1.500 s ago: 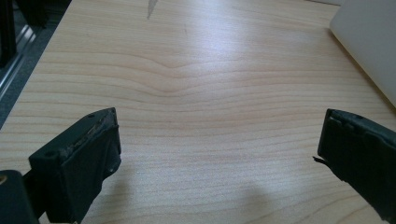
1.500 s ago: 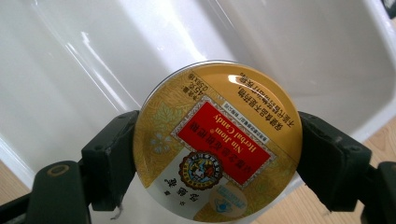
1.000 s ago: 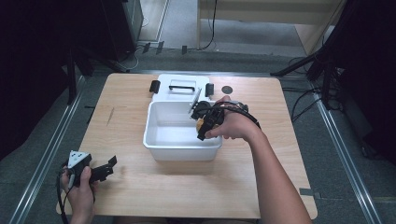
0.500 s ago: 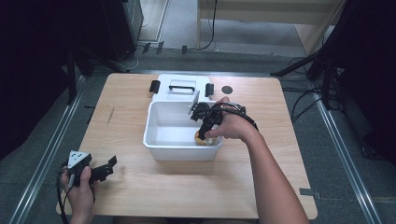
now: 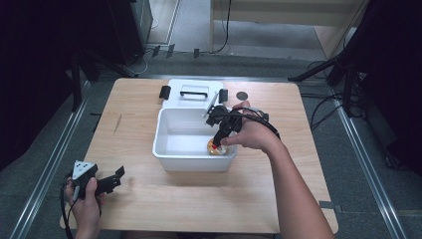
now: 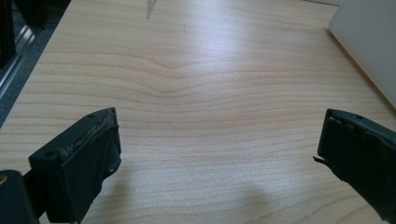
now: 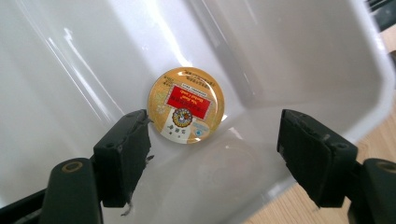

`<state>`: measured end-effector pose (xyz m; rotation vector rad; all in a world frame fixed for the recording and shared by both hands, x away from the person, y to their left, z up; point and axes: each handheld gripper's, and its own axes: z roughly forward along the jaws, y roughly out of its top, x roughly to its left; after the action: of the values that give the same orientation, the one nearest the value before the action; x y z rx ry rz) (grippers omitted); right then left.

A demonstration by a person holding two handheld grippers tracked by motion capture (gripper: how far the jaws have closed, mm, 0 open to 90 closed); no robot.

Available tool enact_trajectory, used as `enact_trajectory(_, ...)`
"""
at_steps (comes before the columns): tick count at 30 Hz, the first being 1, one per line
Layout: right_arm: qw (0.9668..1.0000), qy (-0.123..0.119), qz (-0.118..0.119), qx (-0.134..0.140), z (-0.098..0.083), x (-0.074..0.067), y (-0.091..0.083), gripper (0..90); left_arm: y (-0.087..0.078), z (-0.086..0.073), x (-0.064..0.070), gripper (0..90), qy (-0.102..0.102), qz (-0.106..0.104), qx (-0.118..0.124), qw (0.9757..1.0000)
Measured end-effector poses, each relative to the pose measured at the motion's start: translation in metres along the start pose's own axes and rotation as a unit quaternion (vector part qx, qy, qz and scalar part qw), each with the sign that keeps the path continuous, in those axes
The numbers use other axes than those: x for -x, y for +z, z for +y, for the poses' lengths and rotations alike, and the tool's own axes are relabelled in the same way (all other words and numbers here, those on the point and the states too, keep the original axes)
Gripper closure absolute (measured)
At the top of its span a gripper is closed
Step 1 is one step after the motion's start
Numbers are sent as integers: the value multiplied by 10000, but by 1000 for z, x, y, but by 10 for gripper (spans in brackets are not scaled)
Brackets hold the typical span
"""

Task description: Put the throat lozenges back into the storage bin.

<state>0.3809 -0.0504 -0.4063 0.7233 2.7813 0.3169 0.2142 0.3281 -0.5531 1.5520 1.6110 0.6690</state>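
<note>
A white plastic bin (image 5: 169, 148) stands in the middle of the wooden table. On its floor near the front right corner lies a round gold tin (image 5: 215, 148) with a red label (image 7: 187, 105). My right gripper (image 5: 219, 142) reaches down into the bin. Its jaws have just been closing, but in the right gripper view (image 7: 215, 149) they still stand apart. The tin lies just past the left fingertip (image 7: 126, 154), and no pad presses on it. My left gripper (image 5: 119, 175) rests at the table's front left, open (image 6: 219, 154) over bare wood.
Behind the bin lies a white lid (image 5: 194, 92) with a black handle, flanked by two small black pieces (image 5: 164, 91) (image 5: 223, 95) and a dark disc (image 5: 242, 95). The bin's walls (image 7: 303, 56) rise close around the right gripper. Metal rails run along both table sides.
The right hand has sunk from the bin's rim down to its floor, over the gold tin. The left hand has stayed where it was.
</note>
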Motion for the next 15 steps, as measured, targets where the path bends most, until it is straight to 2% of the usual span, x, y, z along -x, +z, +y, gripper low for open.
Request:
enact_trajectory(4,9995,243,-64,168,-6,4,-16,228,0,0,0,0,-4,8,13,10000)
enact_trajectory(10,9981,547,-224,193,-19,12,-31,125,0,0,0,0,10,10,15,10000)
enact_trajectory(12,9974,633,-266,239,-24,15,-35,124,0,0,0,0,10,9,15,10000)
enact_trajectory(15,9952,913,-221,279,-35,21,-42,59,0,0,0,0,4,8,8,10000)
